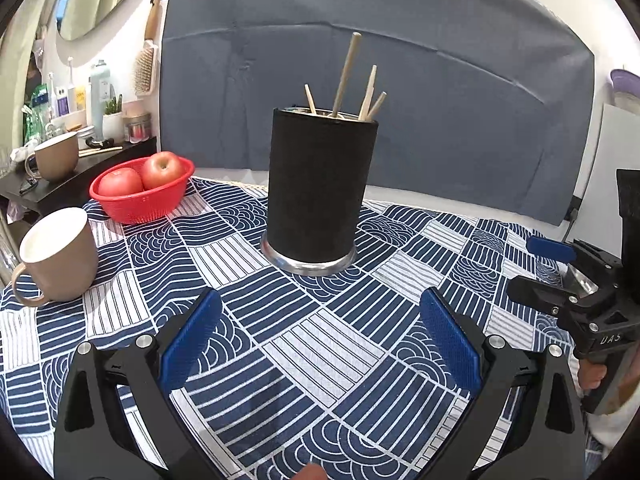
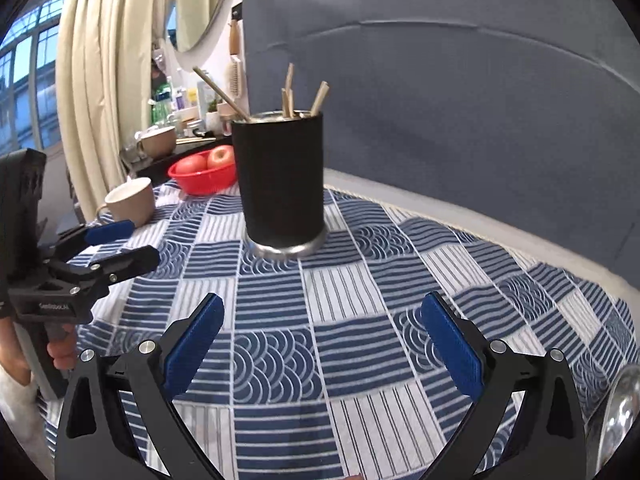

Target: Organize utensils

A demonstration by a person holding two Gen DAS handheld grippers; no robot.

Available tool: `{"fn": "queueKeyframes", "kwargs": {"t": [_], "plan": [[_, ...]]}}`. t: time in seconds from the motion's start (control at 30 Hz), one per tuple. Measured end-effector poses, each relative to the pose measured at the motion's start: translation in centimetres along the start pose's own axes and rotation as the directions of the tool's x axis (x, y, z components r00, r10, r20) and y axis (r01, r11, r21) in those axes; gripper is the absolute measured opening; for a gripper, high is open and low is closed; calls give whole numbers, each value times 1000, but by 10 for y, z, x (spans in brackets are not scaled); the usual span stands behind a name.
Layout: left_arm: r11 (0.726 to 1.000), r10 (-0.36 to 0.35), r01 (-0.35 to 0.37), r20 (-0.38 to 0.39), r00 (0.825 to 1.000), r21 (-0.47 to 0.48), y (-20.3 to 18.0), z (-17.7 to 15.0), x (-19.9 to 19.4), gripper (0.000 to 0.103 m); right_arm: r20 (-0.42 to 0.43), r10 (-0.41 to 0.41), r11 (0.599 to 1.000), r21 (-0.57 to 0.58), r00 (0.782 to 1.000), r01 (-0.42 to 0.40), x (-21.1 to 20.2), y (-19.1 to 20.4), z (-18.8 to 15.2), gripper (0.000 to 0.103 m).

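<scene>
The left gripper hangs released over the table, its two blue ribbed pads spread wide with nothing between them, and the right gripper is spread the same way, also empty. Straight ahead of both stands the utensil holder — a tall black cylinder with a matte, felt-like wrap and a bright metal foot ring — upright near the middle of the table. Wooden utensil handles stick out of its metal mouth, pale and slim, leaning at different angles; the longest tilts well above the rest. Between the pads and the holder the tablecloth lies bare, a navy-and-white patchwork of stripes and scallop arcs, so that stretch is open. To the left, a beige mug with a white inside sits near the table's left edge, and behind it a red mesh basket holds two apples, well apart from the holder. In the left wrist view the other gripper shows at the right edge, a hand on its grip; the right wrist view shows its partner low at the left. A grey-blue fabric backdrop closes off the far side just beyond the table's pale rim. A dark side shelf with a second mug and bottles stands beyond the left edge.
</scene>
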State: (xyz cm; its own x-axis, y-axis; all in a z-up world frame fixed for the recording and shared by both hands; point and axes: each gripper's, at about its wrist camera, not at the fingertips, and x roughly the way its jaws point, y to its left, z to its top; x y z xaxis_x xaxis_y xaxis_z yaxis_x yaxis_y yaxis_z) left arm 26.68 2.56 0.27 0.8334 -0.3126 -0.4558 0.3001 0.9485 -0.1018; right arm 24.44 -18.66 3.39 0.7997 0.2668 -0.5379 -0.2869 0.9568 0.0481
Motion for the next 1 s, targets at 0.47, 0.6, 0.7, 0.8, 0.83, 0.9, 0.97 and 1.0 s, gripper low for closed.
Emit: {"fn": "queueKeyframes", "kwargs": {"t": [0.47,0.6,0.7,0.8,0.83,0.9,0.97,1.0], "plan": [[996,69,-70,14,997,64,-15,-7,-4,97,14,36,999,18,999,-37,5,-5,-23,95],[996,56,-57,8,998,69,-15,-7,-3,97,-5,56,998,14,998,-56,8,-4,-23,95],[997,50,-50,2,999,64,-14,-7,-3,97,-11,61,998,22,998,-60,9,-5,-23,95],[998,42,-42,1,999,42,-11,-7,-3,97,-6,60,998,34,998,-59,9,-7,-23,95],[999,39,-39,2,999,33,-9,-7,-4,97,-8,56,998,37,998,-56,9,-8,-23,95],[1000,25,-25,-3,1000,15,-6,-7,-4,97,-10,55,998,39,998,-54,9,-8,-23,95],[1000,27,-27,-10,1000,2,-4,-8,-3,97,-10,54,998,39,999,-53,9,-8,-23,95],[1000,28,-28,-10,1000,-1,-4,-8,-3,97,-9,54,998,38,999,-53,9,-8,-23,95]]}}
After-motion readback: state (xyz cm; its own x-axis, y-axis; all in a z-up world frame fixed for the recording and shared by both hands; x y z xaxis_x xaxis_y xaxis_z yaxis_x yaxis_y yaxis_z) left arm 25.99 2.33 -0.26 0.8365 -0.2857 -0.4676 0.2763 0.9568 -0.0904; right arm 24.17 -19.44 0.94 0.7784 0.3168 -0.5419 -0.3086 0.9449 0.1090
